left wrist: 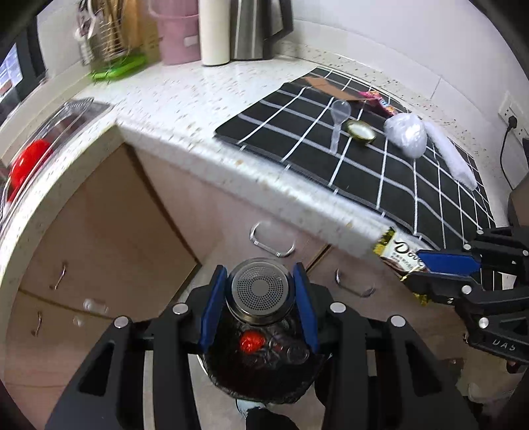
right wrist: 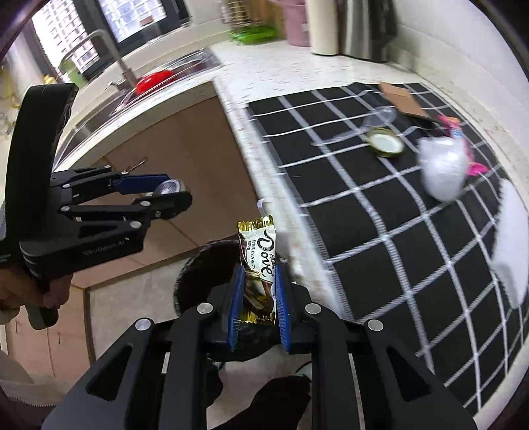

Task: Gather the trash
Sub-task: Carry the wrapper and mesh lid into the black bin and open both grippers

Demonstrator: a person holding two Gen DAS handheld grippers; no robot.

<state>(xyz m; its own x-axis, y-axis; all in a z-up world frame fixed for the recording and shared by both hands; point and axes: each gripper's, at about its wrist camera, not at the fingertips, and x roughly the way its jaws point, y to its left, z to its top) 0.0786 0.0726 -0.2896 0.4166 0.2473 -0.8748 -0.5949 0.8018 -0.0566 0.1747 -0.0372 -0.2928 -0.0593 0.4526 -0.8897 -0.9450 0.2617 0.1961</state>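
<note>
My left gripper point(left wrist: 261, 291) is shut on a round metal strainer lid point(left wrist: 259, 291) and holds it over a black-lined trash bin point(left wrist: 264, 367) on the floor. My right gripper point(right wrist: 259, 291) is shut on a Dove chocolate wrapper point(right wrist: 259, 251), held off the counter edge above the same bin point(right wrist: 211, 261). On the black checked mat point(left wrist: 330, 109) lie a clear plastic spoon point(left wrist: 338, 122), a gold jar lid point(left wrist: 360, 131), a crumpled white bag point(left wrist: 406, 134), a pink wrapper point(left wrist: 380, 102) and a cardboard piece point(left wrist: 327, 86).
Speckled counter point(left wrist: 185, 99) with cabinet drawers point(left wrist: 99, 238) below. A sink with a red item point(left wrist: 29, 165) is at left. A pink container point(left wrist: 175, 33), white bottle point(left wrist: 213, 29), kettle point(left wrist: 254, 29) and utensil rack point(left wrist: 109, 39) stand at the back.
</note>
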